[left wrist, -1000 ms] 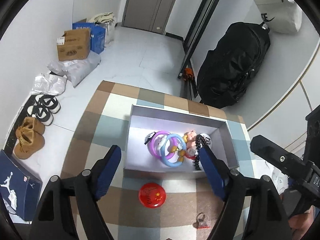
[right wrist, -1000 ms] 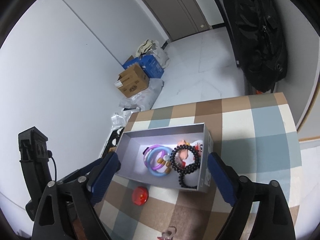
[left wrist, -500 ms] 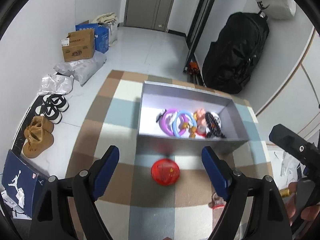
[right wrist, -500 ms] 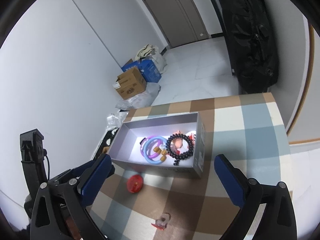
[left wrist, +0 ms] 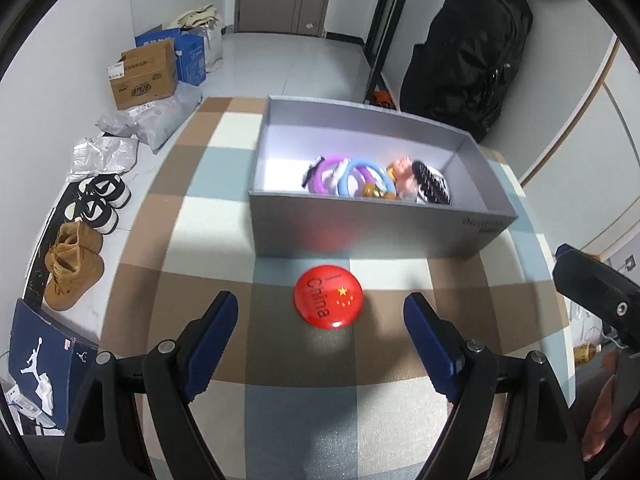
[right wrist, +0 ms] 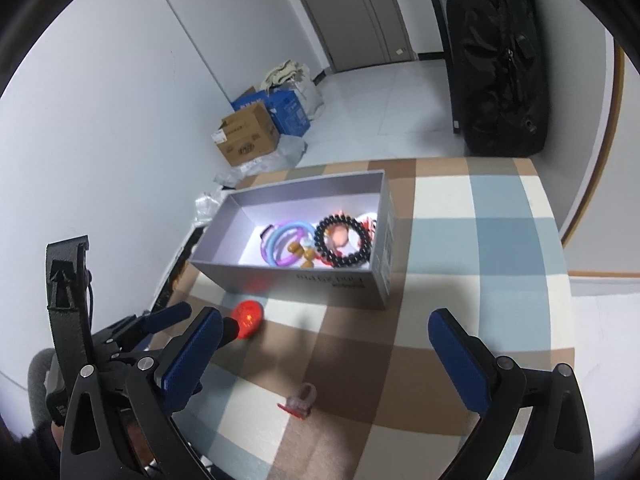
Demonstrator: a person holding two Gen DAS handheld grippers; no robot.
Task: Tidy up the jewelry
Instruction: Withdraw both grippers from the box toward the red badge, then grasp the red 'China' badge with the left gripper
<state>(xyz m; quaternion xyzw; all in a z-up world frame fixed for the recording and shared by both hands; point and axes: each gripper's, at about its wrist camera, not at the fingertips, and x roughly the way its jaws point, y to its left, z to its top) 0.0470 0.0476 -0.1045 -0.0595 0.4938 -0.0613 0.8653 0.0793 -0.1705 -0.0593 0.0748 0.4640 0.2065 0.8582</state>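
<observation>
A grey open box (left wrist: 372, 228) (right wrist: 280, 276) stands on the checked tablecloth and holds purple and blue rings (left wrist: 344, 178) (right wrist: 286, 240), a black bead bracelet (right wrist: 344, 240) (left wrist: 430, 188) and small charms. A round red "China" badge (left wrist: 328, 301) (right wrist: 248, 319) lies on the cloth in front of the box. My left gripper (left wrist: 320, 336) is open and empty, just short of the badge, its fingers on either side. My right gripper (right wrist: 324, 348) is open and empty. A small ring with a red piece (right wrist: 300, 400) lies on the cloth below it.
The checked table (left wrist: 200, 216) (right wrist: 480, 264) drops off to a white floor. Shoes (left wrist: 76, 264), cardboard boxes (left wrist: 144, 76) and plastic bags lie on the floor at the left. A big black bag (left wrist: 468, 52) leans on the far wall.
Both grippers have pulled back from over the box and come down lower. The left now has the red badge between its open fingers. Box contents unchanged.
</observation>
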